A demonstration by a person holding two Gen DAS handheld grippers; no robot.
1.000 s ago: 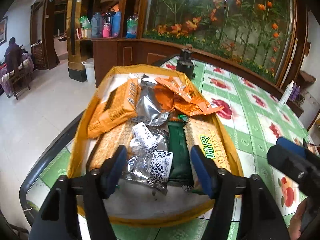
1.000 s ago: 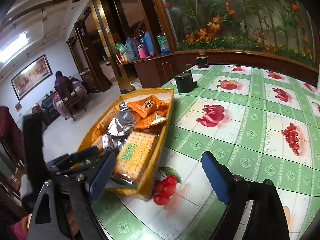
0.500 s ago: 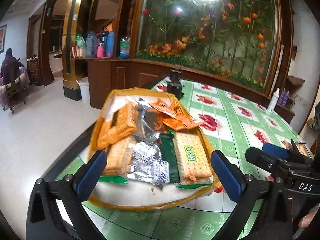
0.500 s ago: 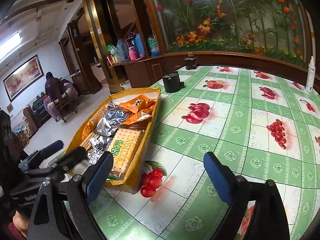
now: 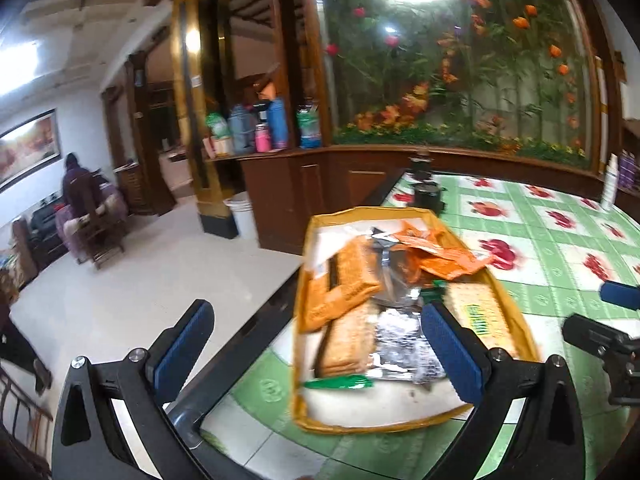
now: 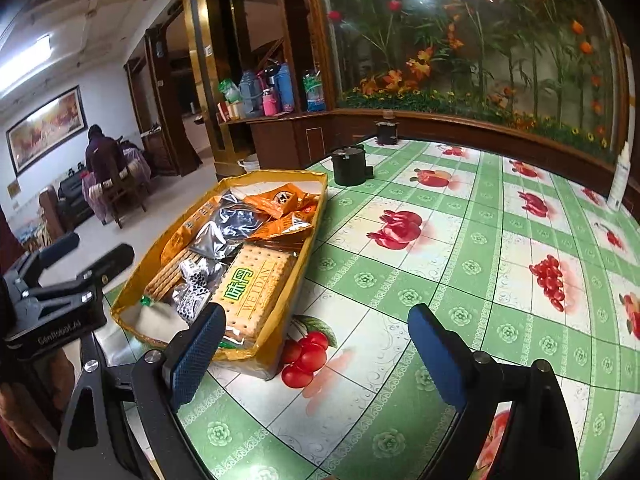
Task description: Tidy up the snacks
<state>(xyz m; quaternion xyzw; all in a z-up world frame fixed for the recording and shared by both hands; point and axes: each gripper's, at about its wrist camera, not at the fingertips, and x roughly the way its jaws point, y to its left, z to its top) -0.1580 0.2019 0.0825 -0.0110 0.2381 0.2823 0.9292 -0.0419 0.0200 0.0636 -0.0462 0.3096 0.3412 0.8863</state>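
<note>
A yellow tray (image 5: 400, 426) holds several snack packs: cracker packs (image 5: 350, 338), silver foil packs (image 5: 400, 336), orange bags (image 5: 444, 258) and a green-lettered cracker pack (image 5: 480, 316). My left gripper (image 5: 316, 352) is open and empty, pulled back over the tray's near left corner. The tray (image 6: 288, 308) also shows in the right wrist view with the green-lettered cracker pack (image 6: 256, 284). My right gripper (image 6: 316, 360) is open and empty, above the tablecloth just right of the tray's near end.
The table has a green and white fruit-print cloth (image 6: 460, 264). A black pot (image 6: 349, 166) stands beyond the tray, a smaller one (image 6: 386, 132) farther back. A white bottle (image 6: 620, 180) stands at the far right. The table edge (image 5: 256, 328) drops to the floor on the left.
My left gripper has opened wider, drawn back and swung left, away from the snacks. My right gripper has shifted slightly back; the tray looks nearer its left finger.
</note>
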